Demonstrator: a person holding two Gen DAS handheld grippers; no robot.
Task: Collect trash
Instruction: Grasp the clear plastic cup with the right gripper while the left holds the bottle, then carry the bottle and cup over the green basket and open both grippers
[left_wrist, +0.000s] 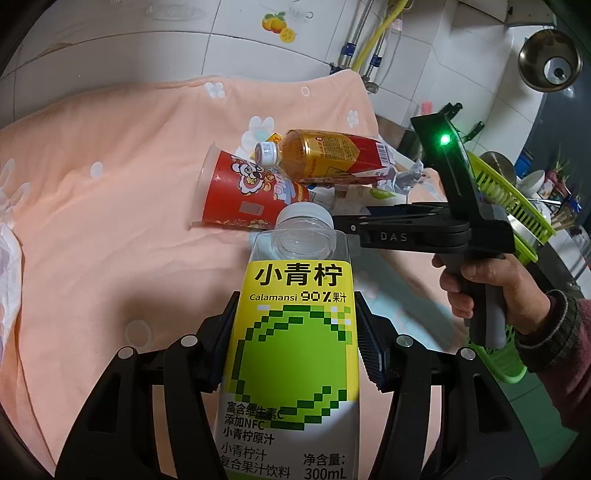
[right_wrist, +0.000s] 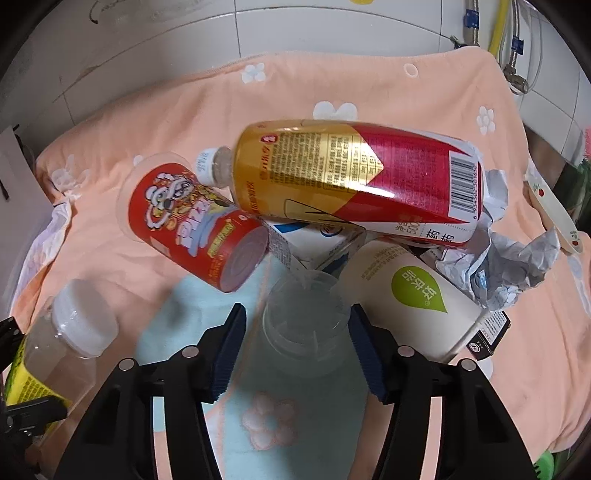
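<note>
My left gripper (left_wrist: 295, 343) is shut on a clear bottle with a yellow-green lime label (left_wrist: 291, 354), held above the peach towel (left_wrist: 110, 240). The bottle also shows in the right wrist view (right_wrist: 55, 354). My right gripper (right_wrist: 297, 343) has its pads on either side of a clear plastic cup (right_wrist: 306, 317) that lies on the towel; whether they touch it I cannot tell. Behind lies a pile: a gold-and-red tea bottle (right_wrist: 354, 181), a red snack cup (right_wrist: 195, 225), a white carton (right_wrist: 314, 240), a white cup with a green leaf (right_wrist: 417, 299) and crumpled paper (right_wrist: 509, 266).
A white tiled wall (right_wrist: 295, 33) with hoses (right_wrist: 498, 29) stands behind. A green plastic basket (left_wrist: 517, 221) stands at the right edge by the right hand. A metal funnel (left_wrist: 550, 62) hangs upper right. A white plastic bag (left_wrist: 7, 266) lies at the left.
</note>
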